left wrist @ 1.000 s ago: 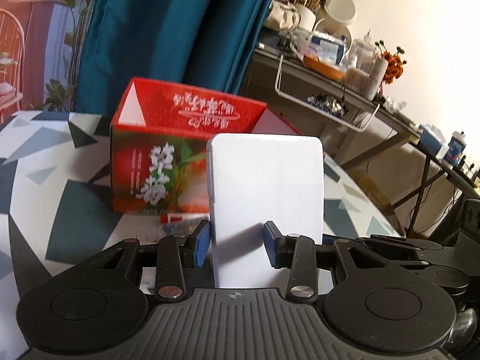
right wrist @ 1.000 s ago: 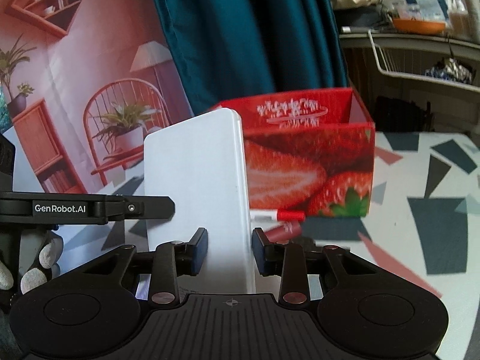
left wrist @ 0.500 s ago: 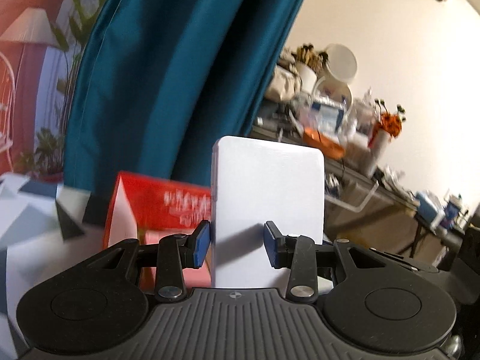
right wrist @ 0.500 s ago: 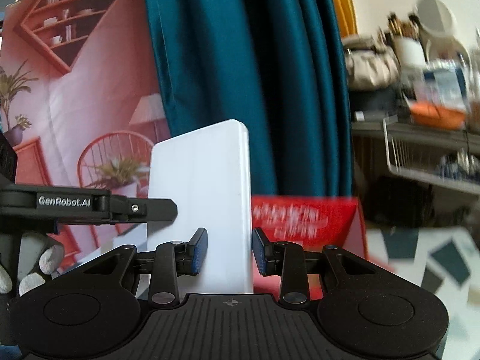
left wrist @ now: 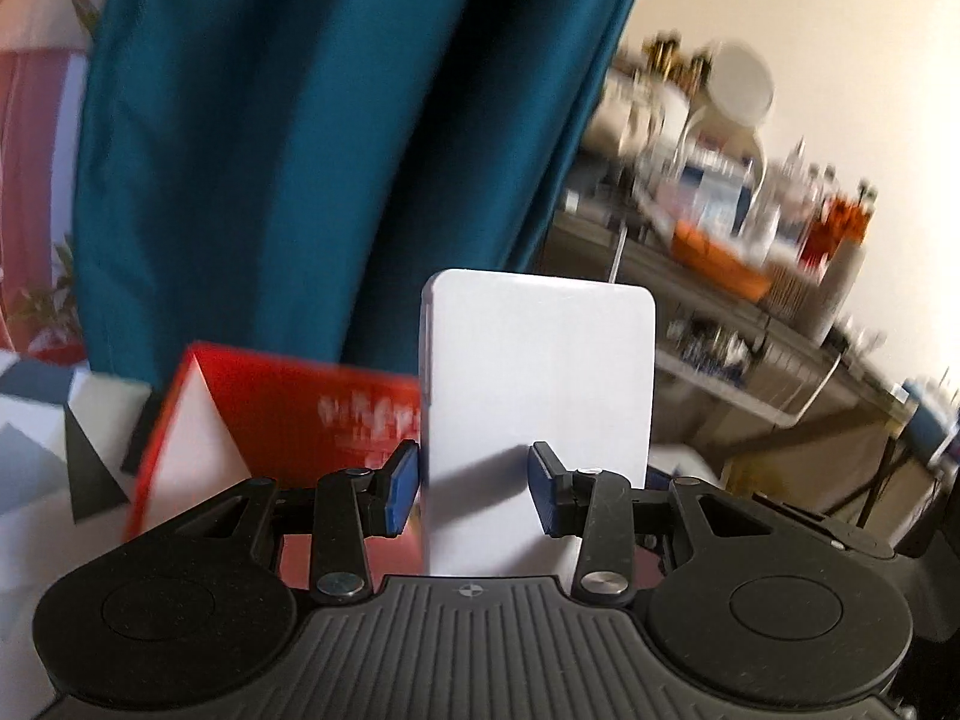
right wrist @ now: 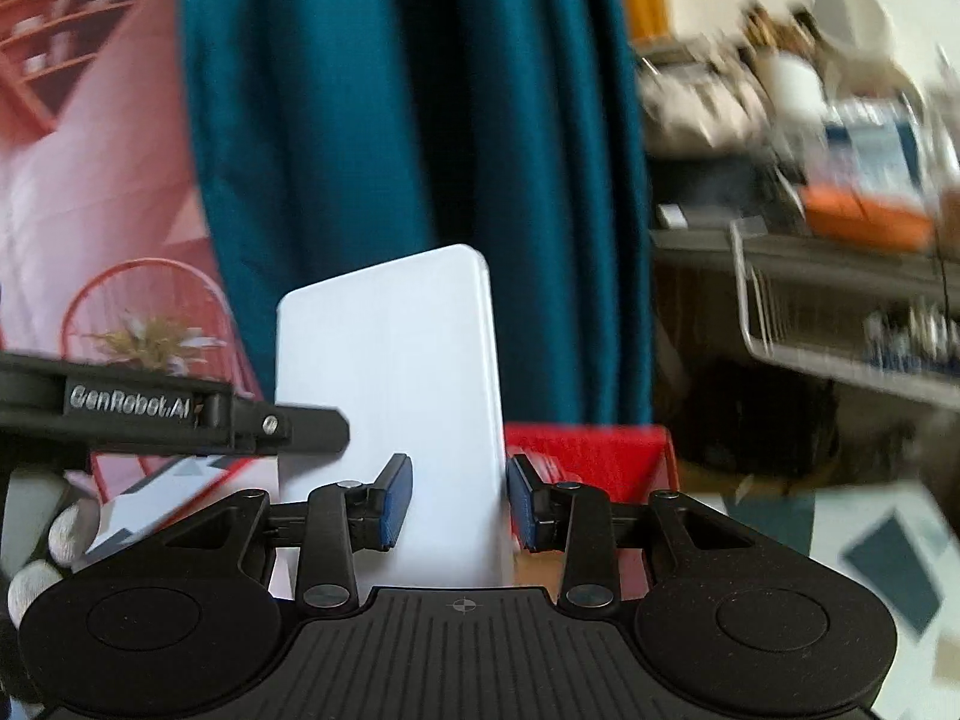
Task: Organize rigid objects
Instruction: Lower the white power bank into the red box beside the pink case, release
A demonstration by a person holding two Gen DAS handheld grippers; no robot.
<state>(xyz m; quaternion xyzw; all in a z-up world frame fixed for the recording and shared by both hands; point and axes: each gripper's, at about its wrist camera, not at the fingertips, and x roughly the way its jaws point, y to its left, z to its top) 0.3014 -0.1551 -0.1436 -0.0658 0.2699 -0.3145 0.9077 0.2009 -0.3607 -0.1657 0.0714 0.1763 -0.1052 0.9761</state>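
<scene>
On my left, the left gripper (left wrist: 474, 495) has its jaws clamped on a flat white box (left wrist: 540, 390), held upright above the open red carton (left wrist: 288, 414) on the patterned table (left wrist: 36, 420). My right gripper (right wrist: 459, 501) grips the same white box from the other side, teal curtain (right wrist: 420, 120) behind.

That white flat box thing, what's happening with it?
A person holds a two-finger gripper in each hand, and both grip the same flat white box, the left gripper and right gripper each clamping one part of it. It is up in the air, upright, with the open red carton on the patterned table just beyond it.
</scene>
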